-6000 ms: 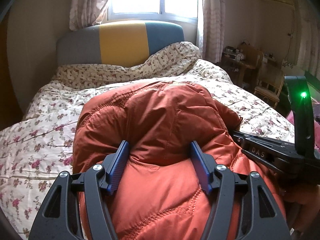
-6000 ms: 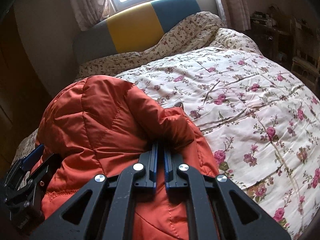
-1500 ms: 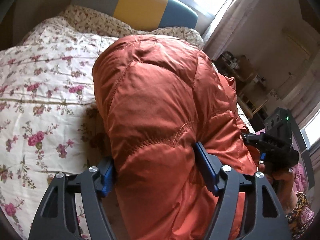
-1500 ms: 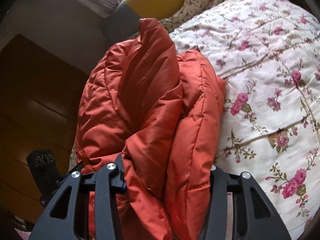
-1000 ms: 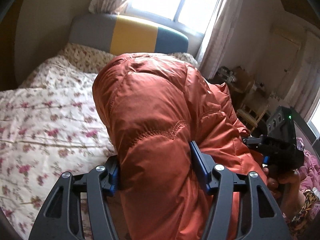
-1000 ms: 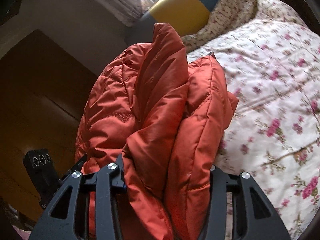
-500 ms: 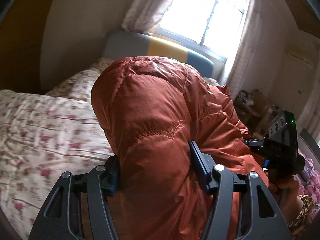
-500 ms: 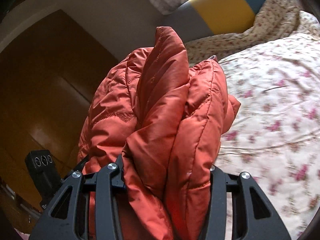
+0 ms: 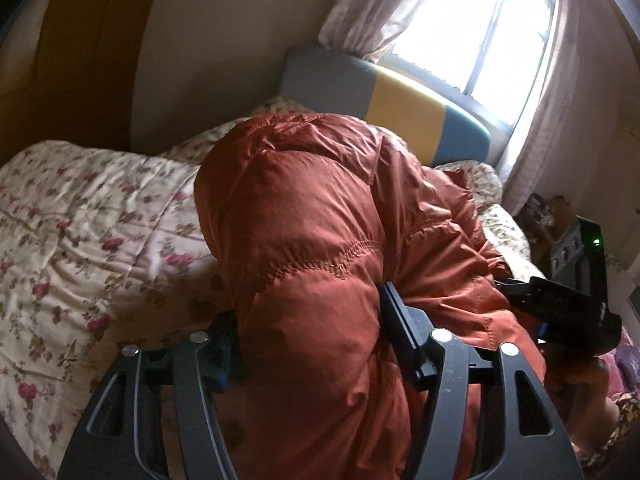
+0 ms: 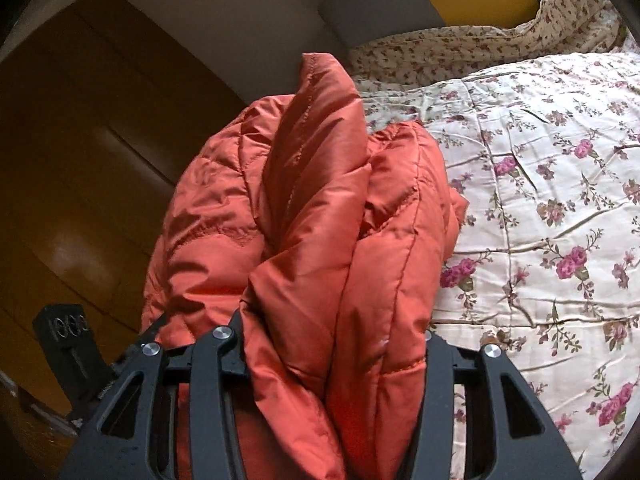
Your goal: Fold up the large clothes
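Observation:
A folded, puffy orange jacket (image 9: 312, 208) fills the middle of the left wrist view, held up over the floral quilt (image 9: 100, 208) of a bed. My left gripper (image 9: 308, 308) clamps the thick bundle between its blue pads, and its jaws are opening. In the right wrist view the jacket (image 10: 320, 200) shows as several upright folds. My right gripper (image 10: 334, 328) squeezes the lower end of the bundle, and its jaws are opening too. The fabric hides most of each gripper's fingers. The right gripper's body (image 9: 560, 304) shows at the right of the left view.
The quilt (image 10: 540, 200) spreads to the right of the jacket. A grey, yellow and blue headboard (image 9: 400, 112) stands under a bright curtained window (image 9: 480, 28). A brown wooden wardrobe (image 10: 80, 160) lies left of the bed. Cluttered furniture (image 9: 548, 208) stands far right.
Both grippers have carried the jacket sideways to the left across the bed. The wardrobe and left wall have come into view. The bundle keeps its shape in both grips.

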{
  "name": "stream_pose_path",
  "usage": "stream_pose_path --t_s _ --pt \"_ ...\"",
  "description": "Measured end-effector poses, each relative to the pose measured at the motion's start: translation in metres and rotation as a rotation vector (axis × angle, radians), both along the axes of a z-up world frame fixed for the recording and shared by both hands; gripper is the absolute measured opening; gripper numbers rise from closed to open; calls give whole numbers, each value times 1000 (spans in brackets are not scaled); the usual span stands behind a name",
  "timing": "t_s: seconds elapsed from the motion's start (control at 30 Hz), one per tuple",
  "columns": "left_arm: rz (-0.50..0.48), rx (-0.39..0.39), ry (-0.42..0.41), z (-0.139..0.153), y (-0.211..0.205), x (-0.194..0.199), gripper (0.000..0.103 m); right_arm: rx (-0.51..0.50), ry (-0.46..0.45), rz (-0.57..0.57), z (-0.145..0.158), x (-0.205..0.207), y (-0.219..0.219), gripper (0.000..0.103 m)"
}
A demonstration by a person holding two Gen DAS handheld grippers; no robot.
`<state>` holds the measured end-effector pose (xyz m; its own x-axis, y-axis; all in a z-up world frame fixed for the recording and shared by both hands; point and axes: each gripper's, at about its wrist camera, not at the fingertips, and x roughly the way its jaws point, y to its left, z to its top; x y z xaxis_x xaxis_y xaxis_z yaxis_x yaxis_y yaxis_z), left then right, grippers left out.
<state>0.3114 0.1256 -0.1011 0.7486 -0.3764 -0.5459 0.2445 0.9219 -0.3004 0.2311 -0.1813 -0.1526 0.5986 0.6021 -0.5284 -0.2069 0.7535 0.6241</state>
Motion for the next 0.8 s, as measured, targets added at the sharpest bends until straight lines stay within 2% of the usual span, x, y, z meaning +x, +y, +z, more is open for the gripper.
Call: stream_pose_path --t_s 0.1,0.23,0.37,0.47,0.53,0.63,0.7,0.8 --pt "6 4 7 -15 3 0 73 -77 -1 -29 -11 -1 6 56" --pt "22 44 -4 -30 4 -9 82 -164 -37 -89 -21 -13 8 61" --pt "51 106 4 -28 -1 -22 84 -245 -55 -168 -27 -36 12 64" --pt "62 156 -4 -36 -7 -23 84 -259 2 -205 -38 -31 13 73" --pt "74 147 23 -39 -6 -18 84 -257 39 -212 -33 -30 13 74" --pt "98 141 61 -31 -3 -21 86 -285 15 -205 -17 -33 17 77" --pt "147 203 59 -22 -6 -31 96 -286 -21 -214 -5 -50 17 87" --pt "168 257 36 -14 -11 -52 98 -306 -55 -218 8 -71 22 94"
